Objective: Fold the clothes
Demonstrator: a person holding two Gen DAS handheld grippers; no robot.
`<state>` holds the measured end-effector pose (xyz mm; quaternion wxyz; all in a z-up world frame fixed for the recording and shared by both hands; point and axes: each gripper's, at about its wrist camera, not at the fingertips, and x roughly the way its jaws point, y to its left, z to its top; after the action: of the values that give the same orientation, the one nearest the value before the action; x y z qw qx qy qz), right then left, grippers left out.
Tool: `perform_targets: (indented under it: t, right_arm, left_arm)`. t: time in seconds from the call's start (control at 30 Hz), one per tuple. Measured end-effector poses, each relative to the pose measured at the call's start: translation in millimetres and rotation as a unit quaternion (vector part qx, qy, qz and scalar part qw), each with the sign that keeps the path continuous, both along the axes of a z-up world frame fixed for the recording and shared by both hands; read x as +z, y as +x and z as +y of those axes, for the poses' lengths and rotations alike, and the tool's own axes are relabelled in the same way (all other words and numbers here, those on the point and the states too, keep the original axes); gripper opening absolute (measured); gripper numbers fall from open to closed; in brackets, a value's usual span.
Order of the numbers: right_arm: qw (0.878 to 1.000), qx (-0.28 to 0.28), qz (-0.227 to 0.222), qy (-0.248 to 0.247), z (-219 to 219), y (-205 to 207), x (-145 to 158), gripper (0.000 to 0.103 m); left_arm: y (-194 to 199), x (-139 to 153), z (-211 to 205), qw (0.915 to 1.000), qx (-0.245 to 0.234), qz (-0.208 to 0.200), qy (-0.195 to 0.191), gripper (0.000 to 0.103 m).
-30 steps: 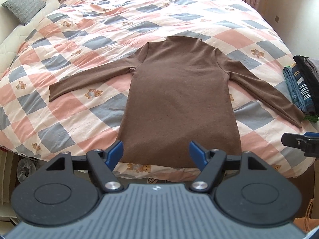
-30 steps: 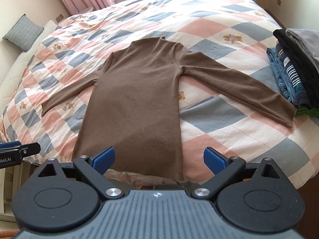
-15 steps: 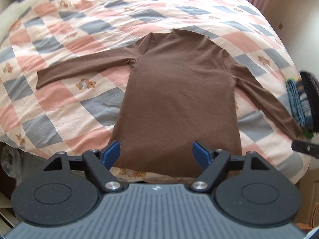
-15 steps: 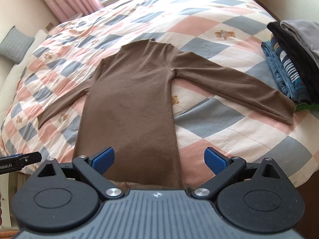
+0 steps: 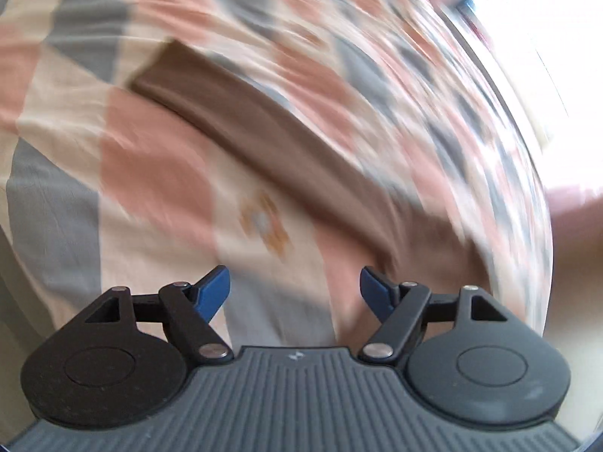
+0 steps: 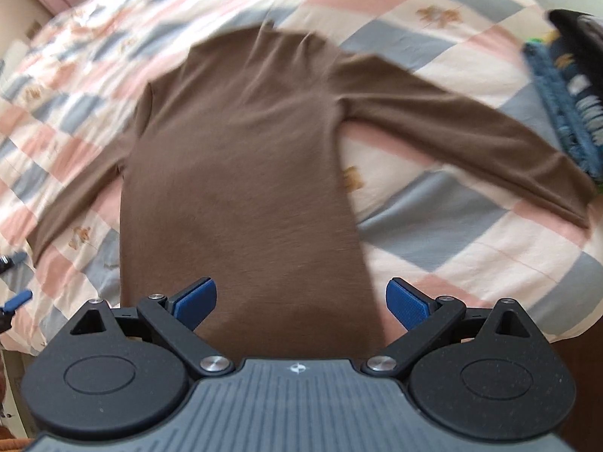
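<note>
Patchwork-quilted bed [image 6: 471, 241]: brown sweater [image 6: 241, 173] flat; left sleeve [image 5: 264, 132] runs diagonally ahead of left hand-held gripper [image 5: 294, 288], nearer, jaws closing, empty; right hand-held gripper [image 6: 300, 301] agape over hem.

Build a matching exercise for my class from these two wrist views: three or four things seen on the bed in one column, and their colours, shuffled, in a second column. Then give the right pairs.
Things
1. sweater
2. quilt
3. gripper pads
4. folded pile at the bed's edge

Colours
A. bright blue
B. pink, grey and cream checks
C. plain brown
D. blue stripes with dark cloth on top

Pairs: 1-C, 2-B, 3-A, 4-D
</note>
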<state>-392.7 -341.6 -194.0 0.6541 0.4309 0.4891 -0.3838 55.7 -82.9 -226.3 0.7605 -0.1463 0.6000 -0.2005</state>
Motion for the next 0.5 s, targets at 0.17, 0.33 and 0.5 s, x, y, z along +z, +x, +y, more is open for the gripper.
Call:
perform_targets:
  t: [0.17,0.33,0.5]
  right_arm:
    - [0.999,0.024,0.035,0.024,-12.0,79.6,-19.3,0.099]
    - [0.996,0.044,0.066,0.042,-17.5,129.6,-37.8,0.099]
    - [0.991,0.053,0.099,0.070,-23.2,152.6,-57.5,0.099]
  left_arm:
    - [89.6,-53.9,28.2,0.9932,0.115,0.012,-0.013,0.061]
    - [142.6,-97.4,52.6,0.9812,0.190,0.020,-0.029,0.057]
    - [162.3,-117.1,58.9,0.9728,0.228,0.012,-0.040,0.057]
